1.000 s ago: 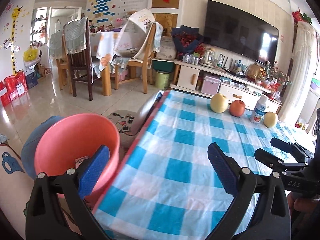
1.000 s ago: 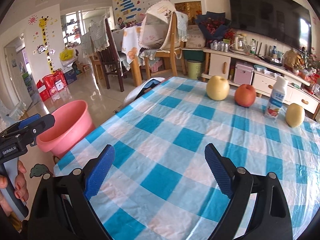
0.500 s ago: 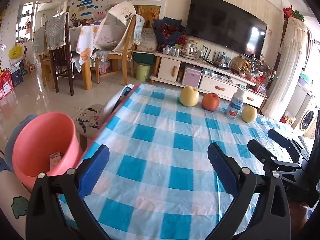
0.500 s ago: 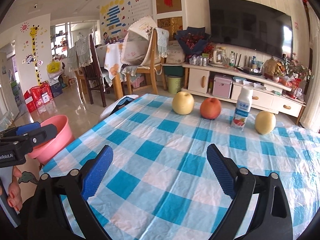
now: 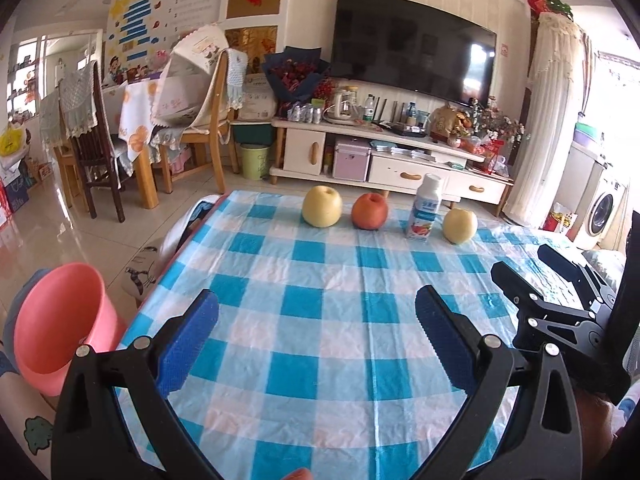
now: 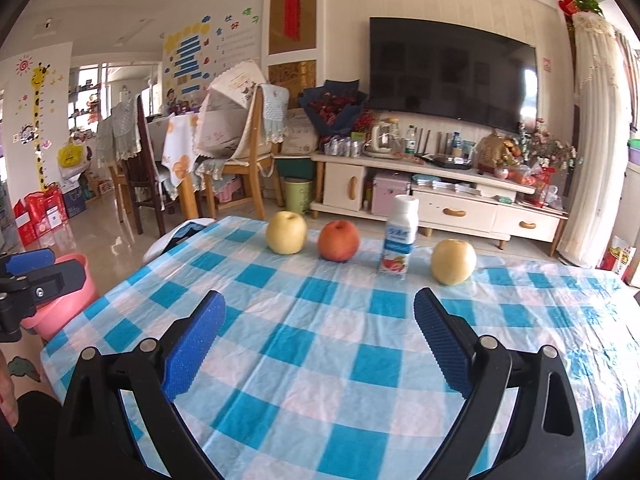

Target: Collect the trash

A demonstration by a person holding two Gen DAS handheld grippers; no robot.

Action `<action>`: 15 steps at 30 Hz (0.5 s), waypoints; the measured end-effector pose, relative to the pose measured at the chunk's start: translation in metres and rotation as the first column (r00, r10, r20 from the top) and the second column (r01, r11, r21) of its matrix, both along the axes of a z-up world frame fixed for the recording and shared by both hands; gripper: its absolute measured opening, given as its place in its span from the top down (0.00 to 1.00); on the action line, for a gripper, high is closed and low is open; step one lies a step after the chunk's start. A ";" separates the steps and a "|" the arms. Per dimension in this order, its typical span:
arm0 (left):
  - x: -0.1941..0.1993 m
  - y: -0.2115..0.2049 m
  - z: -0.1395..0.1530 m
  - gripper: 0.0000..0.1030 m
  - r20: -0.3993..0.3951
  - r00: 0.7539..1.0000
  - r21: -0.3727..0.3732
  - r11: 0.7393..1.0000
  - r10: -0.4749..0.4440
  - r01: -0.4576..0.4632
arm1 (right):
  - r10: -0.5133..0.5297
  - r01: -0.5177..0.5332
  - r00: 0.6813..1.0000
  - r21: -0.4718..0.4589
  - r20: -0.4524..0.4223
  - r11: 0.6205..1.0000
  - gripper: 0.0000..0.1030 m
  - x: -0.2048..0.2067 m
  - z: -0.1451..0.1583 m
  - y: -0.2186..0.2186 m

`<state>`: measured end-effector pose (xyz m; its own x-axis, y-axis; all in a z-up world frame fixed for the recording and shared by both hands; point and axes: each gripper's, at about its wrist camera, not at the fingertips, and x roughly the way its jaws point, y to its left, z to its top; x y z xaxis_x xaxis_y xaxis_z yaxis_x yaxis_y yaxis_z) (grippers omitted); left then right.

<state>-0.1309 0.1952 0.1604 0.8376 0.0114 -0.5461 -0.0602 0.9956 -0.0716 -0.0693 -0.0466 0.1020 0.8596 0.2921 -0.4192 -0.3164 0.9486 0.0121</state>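
Note:
A pink bin point(image 5: 56, 320) stands on the floor by the table's left edge; its rim point(image 6: 76, 258) also peeks out behind the other gripper in the right wrist view. A white drink bottle point(image 5: 426, 206) point(image 6: 400, 238) stands at the far side of the blue checked tablecloth point(image 5: 320, 320) point(image 6: 320, 340). My left gripper point(image 5: 316, 340) hovers open over the near cloth, holding nothing. Likewise my right gripper point(image 6: 320, 340) is open and holds nothing, well short of the bottle.
Two yellow apples point(image 6: 286, 232) point(image 6: 454, 262) and a red apple point(image 6: 338, 240) line up with the bottle. A stool point(image 5: 146, 264) sits by the table's left side. Beyond are chairs, a dining table, a green bin point(image 6: 298, 194) and a TV cabinet point(image 6: 440, 200).
Both grippers swung from the pink bin toward the table's far side and pulled back. The bin slid to the left edge of both views; the fruit and bottle now sit ahead.

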 end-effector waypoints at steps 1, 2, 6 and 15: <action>0.001 -0.005 0.002 0.04 0.005 1.000 0.007 1.000 -0.004 0.004 | -0.013 0.013 1.000 -0.001 0.007 1.000 0.09 0.000 0.001 -0.006; 0.002 -0.013 0.004 0.04 0.013 1.000 0.018 1.000 -0.010 0.010 | -0.024 0.024 1.000 -0.002 0.013 1.000 0.09 0.000 0.002 -0.011; 0.005 -0.038 0.010 0.04 0.034 0.999 0.046 0.999 -0.029 0.027 | -0.071 0.071 0.997 -0.003 0.039 0.997 0.08 0.000 0.005 -0.034; 0.017 -0.086 0.015 0.04 0.052 0.997 0.057 0.997 -0.055 0.052 | -0.152 0.153 0.985 -0.010 0.087 0.988 0.08 -0.003 0.010 -0.077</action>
